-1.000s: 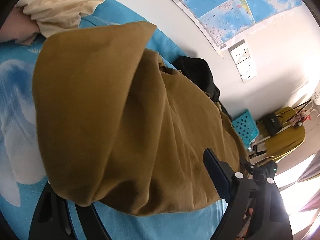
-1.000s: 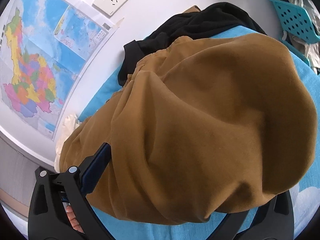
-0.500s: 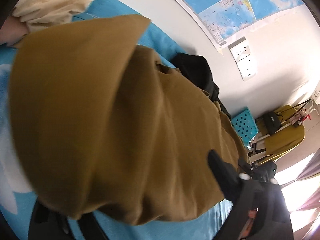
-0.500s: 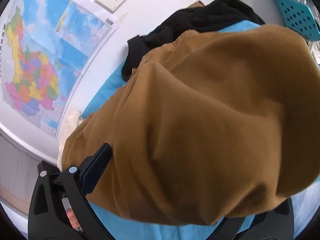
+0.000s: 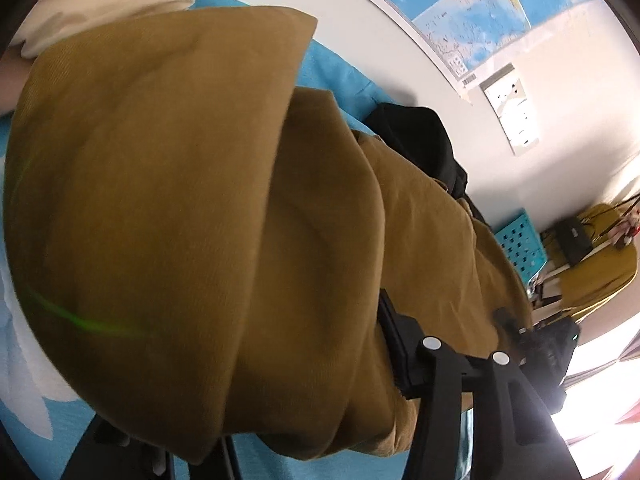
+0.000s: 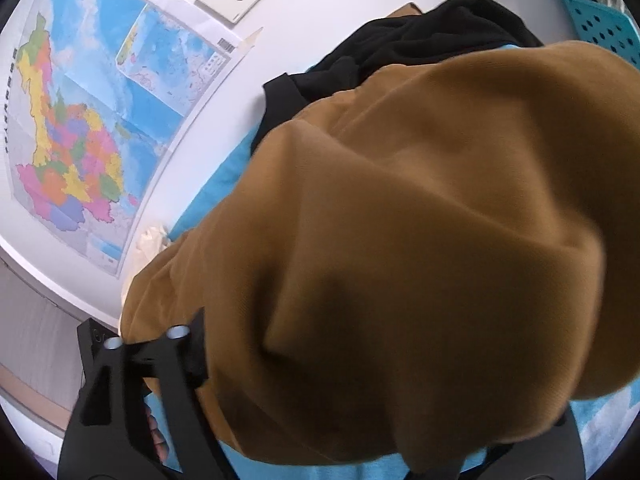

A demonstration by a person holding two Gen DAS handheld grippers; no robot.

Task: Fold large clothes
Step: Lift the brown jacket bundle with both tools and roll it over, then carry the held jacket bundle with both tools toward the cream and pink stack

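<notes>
Mustard-brown garment (image 5: 192, 216) heaped on blue bed sheet (image 5: 24, 432), long axis spanning both claws. Left claw (image 5: 256, 412) just closing, cloth between jaws, grip unconfirmed; right claw (image 6: 384, 420) likewise, wider.

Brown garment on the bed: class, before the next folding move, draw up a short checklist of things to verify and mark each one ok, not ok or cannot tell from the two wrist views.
1. Brown garment sits between the left gripper's fingers; its jaws have just been closing: ok.
2. Left pads pressing the cloth: cannot tell, one finger is hidden.
3. Garment bulges between the right gripper's fingers, which have just closed a little: ok.
4. Right pads gripping: cannot tell.
5. Garment lying flat and smooth: not ok, bunched.
6. Black garment clear of the fold: not ok, touching the brown one.
</notes>
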